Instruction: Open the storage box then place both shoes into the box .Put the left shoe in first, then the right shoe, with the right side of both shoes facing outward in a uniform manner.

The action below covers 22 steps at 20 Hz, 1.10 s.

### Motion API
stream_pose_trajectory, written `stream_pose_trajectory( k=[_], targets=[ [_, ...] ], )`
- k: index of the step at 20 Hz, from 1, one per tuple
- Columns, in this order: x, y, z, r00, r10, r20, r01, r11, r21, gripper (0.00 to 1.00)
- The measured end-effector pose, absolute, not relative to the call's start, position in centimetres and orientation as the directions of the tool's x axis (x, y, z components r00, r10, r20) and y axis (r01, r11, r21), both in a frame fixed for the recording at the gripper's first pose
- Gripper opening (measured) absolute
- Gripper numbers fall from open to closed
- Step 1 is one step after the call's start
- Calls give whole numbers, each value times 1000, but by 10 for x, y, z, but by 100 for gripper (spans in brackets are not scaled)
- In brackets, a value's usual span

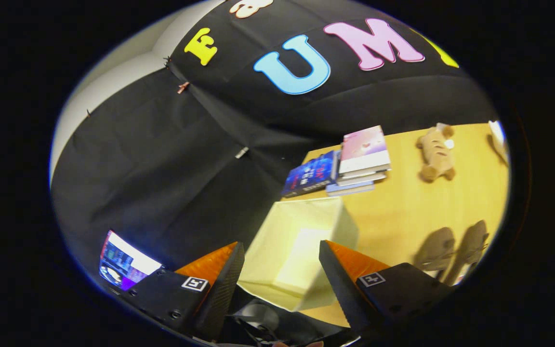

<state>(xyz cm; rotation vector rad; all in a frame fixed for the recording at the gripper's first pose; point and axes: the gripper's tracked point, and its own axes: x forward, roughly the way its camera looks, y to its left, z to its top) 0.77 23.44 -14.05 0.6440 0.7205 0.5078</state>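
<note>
Standing on the wooden table (403,212), the storage box (301,250) is the largest thing here: a pale cream, cloth-sided cube, open at the top and empty as far as I can see inside. It lies just ahead of the gripper (282,274), partly between the two fingers, which are spread wide and pinch nothing. Its walls look thin and soft, so I judge they would bend if pushed, and the box is probably light and may slide on the smooth wood.

To the right of the box, near the table edge, the two shoes (453,253) stand side by side, grey-brown, touching or almost touching. They seem soft but hold their shape; I would take each one at the heel collar or across the upper, where both fingers can press. Which one is the left shoe I cannot tell.

Farther away lie a stack of books (354,161) and a small plush toy (435,153).
</note>
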Motion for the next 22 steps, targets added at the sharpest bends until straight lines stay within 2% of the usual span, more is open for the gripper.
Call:
stream_pose_trajectory(
  k=[4,11,15,19,22],
  targets=[
    [-14,172,-184,646,492,-584,-128,823,553,97],
    [-49,92,-266,585,326,-743,32,906,422,96],
    [-74,89,-310,508,292,-810,48,930,365,91],
    [-73,93,-346,460,263,-848,45,947,319,87],
    [-64,86,-374,434,211,-876,90,957,275,85]
  ],
)
